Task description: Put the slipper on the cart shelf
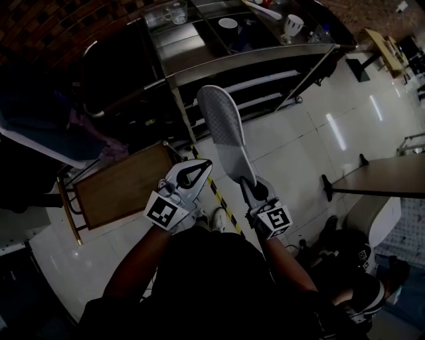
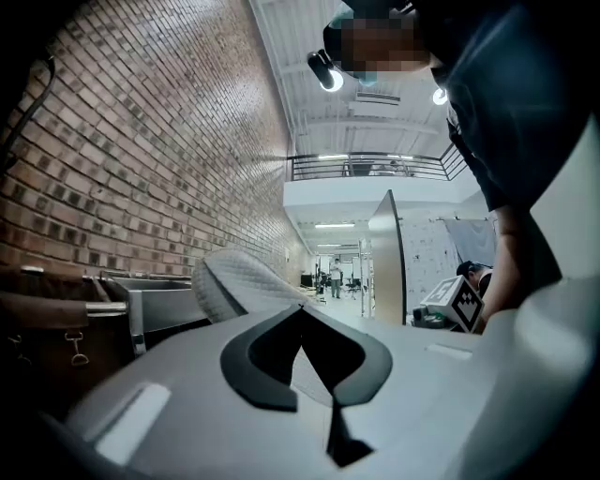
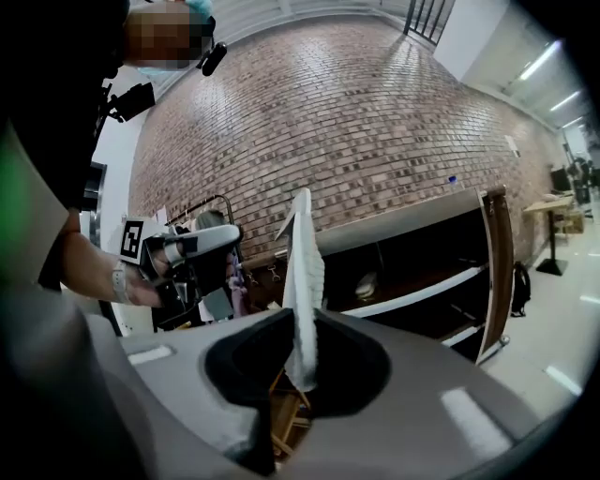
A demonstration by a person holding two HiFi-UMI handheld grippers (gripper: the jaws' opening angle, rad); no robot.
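A pale grey slipper [image 1: 222,129] with a textured sole stands out from my right gripper [image 1: 249,182], which is shut on its heel end. In the right gripper view the slipper [image 3: 303,272] shows edge-on between the jaws of that gripper [image 3: 302,323]. The slipper's toe points toward the metal cart [image 1: 219,63], over its lower shelves [image 1: 259,83]. My left gripper [image 1: 198,169] hovers just left of the slipper, shut with nothing in it. In the left gripper view the tips of that gripper [image 2: 302,306] meet, with the slipper [image 2: 239,281] beyond them.
The cart's top holds a cup [image 1: 293,25], a bowl [image 1: 228,23] and a glass [image 1: 176,12]. A wooden panel [image 1: 123,189] stands at the left and a table [image 1: 385,176] at the right. Yellow-black tape [image 1: 222,206] crosses the tiled floor. A brick wall [image 3: 375,122] rises behind the cart.
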